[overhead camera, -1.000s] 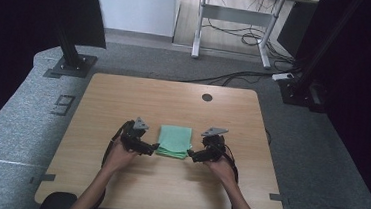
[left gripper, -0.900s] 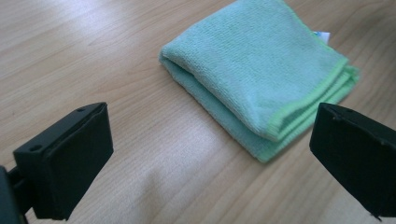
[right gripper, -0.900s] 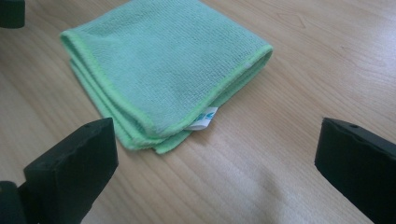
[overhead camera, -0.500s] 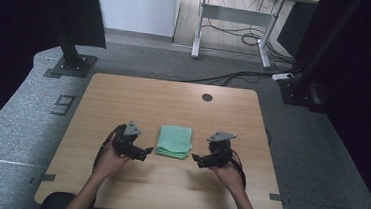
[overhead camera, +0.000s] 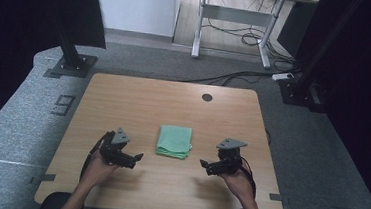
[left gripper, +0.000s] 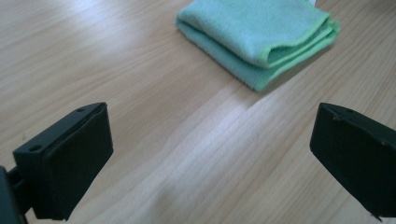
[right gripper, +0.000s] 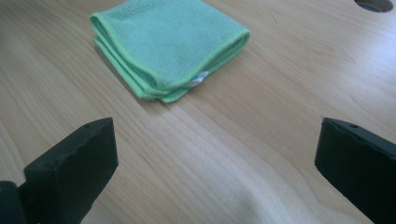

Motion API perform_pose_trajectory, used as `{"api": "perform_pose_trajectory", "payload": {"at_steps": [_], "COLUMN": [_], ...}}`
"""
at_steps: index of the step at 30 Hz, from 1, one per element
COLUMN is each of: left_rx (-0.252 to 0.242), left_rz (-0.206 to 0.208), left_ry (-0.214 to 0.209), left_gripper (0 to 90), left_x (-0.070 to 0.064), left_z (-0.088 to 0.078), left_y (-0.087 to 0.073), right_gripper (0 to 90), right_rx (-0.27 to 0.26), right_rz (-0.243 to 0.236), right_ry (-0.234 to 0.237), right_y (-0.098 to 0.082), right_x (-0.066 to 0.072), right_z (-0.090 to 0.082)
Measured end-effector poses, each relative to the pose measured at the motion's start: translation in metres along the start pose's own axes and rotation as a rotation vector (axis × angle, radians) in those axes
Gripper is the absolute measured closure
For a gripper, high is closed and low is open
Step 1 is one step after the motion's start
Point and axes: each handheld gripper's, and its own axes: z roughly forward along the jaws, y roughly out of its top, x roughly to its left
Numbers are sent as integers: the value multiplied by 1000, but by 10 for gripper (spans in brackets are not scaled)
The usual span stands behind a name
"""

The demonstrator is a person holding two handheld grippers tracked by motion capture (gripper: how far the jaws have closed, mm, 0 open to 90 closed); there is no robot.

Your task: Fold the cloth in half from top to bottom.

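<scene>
a: where does the green cloth (overhead camera: 174, 142) lie?

b: folded flat on the wooden table (overhead camera: 173, 103), toward the near half, between the two grippers and apart from both. stacked folded edges face the left gripper view; a small white tag shows at one corner in the right gripper view.

a: left gripper (overhead camera: 136, 158)?

b: held in the person's left hand (overhead camera: 99, 164), low over the table to the cloth's left, jaws spread wide, nothing between them.

a: right gripper (overhead camera: 203, 163)?

b: held in the right hand (overhead camera: 238, 179), to the cloth's right, jaws likewise spread wide and empty, pointing toward the cloth.
</scene>
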Motion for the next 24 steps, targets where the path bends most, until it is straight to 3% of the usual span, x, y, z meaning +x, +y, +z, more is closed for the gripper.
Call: {"api": "perform_pose_trajectory", "payload": {"at_steps": [11, 24], "left_rx": [4, 27], "left_rz": [-28, -56], "left_ry": [11, -1], "left_gripper": [0, 0], "left_x": [2, 2], "left_z": [-10, -1], "left_y": [-26, -47], "right_gripper": [0, 0], "right_rx": [7, 34], "right_rz": [1, 17], "right_ry": [-27, -33], "right_y": [-21, -40], "right_x": [-3, -1], "right_z": [-7, 8]}}
